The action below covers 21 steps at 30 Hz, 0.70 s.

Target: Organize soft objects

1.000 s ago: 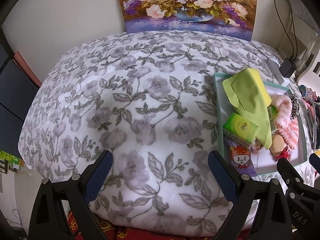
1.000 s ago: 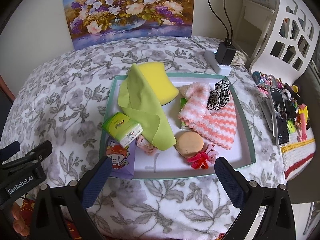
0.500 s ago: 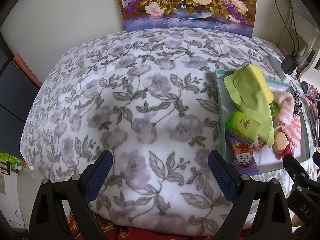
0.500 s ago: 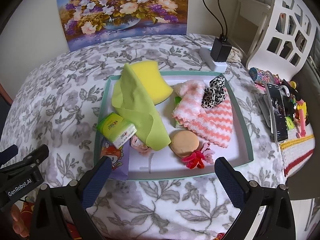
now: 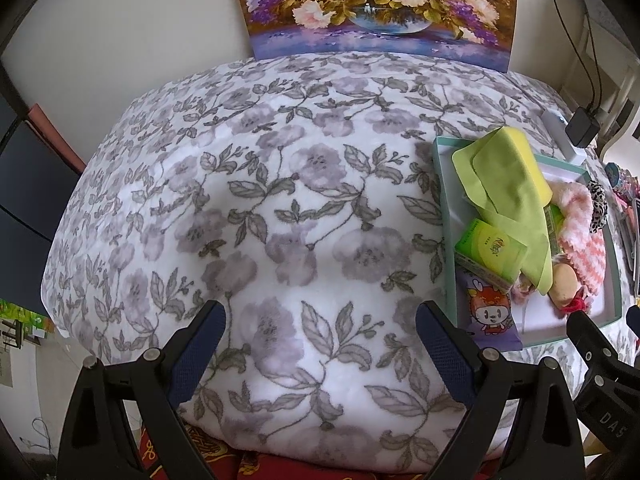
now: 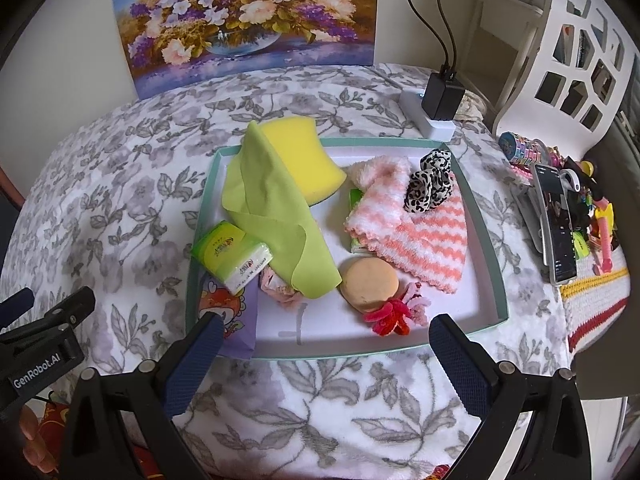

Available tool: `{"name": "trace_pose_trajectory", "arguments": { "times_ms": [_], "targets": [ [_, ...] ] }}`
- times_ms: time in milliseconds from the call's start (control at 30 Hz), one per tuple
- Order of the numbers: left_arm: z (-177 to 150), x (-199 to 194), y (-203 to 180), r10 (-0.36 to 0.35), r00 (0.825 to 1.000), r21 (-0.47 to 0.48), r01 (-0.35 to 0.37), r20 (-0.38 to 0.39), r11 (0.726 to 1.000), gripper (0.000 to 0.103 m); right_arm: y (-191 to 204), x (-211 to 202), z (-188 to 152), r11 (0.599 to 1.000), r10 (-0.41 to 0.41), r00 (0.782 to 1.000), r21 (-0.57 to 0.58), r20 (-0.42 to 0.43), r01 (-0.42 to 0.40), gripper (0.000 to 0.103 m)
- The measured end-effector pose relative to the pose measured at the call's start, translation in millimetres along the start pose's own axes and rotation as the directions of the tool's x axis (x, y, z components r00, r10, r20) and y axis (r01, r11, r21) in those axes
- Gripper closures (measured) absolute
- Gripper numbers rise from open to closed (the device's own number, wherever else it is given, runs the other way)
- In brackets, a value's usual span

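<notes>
A teal-rimmed white tray (image 6: pixel 486 236) lies on the floral blanket. It holds a green cloth (image 6: pixel 276 216) over a yellow sponge (image 6: pixel 304 152), a green tissue pack (image 6: pixel 232 256), a pink striped towel (image 6: pixel 416 236), a leopard scrunchie (image 6: pixel 430 180), a round peach puff (image 6: pixel 368 284), a red hair tie (image 6: pixel 390 316) and a purple cartoon packet (image 6: pixel 228 320). My right gripper (image 6: pixel 326 344) hangs open just before the tray's near edge. My left gripper (image 5: pixel 320 332) is open over bare blanket, left of the tray (image 5: pixel 442 200).
A flower painting (image 6: pixel 248 16) leans on the wall behind. A charger on a white power strip (image 6: pixel 434 108) sits past the tray. A phone (image 6: pixel 556 220), tape rolls and small toys lie at the right, beside a white chair (image 6: pixel 568 60).
Both views have drawn back and tilted slightly; the tray sits a little farther right in the left wrist view and a little higher in the right wrist view. Both grippers stay open.
</notes>
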<state>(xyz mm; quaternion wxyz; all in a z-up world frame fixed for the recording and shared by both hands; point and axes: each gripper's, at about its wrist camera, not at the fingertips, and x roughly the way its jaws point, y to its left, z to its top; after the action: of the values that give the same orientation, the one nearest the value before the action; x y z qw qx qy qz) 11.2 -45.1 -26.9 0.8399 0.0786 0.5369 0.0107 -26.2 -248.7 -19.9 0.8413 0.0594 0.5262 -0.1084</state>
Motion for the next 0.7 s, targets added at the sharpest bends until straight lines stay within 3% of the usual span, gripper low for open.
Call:
{"name": "trace_pose_trajectory", "arguments": {
  "times_ms": [700],
  "targets": [
    [0.4, 0.8, 0.7, 0.002, 1.000, 0.003, -0.002, -0.006, 1.000, 0.007, 0.8, 6.1, -1.1, 1.000, -0.005, 1.000, -0.005, -0.022, 0.005, 0.000]
  ]
}}
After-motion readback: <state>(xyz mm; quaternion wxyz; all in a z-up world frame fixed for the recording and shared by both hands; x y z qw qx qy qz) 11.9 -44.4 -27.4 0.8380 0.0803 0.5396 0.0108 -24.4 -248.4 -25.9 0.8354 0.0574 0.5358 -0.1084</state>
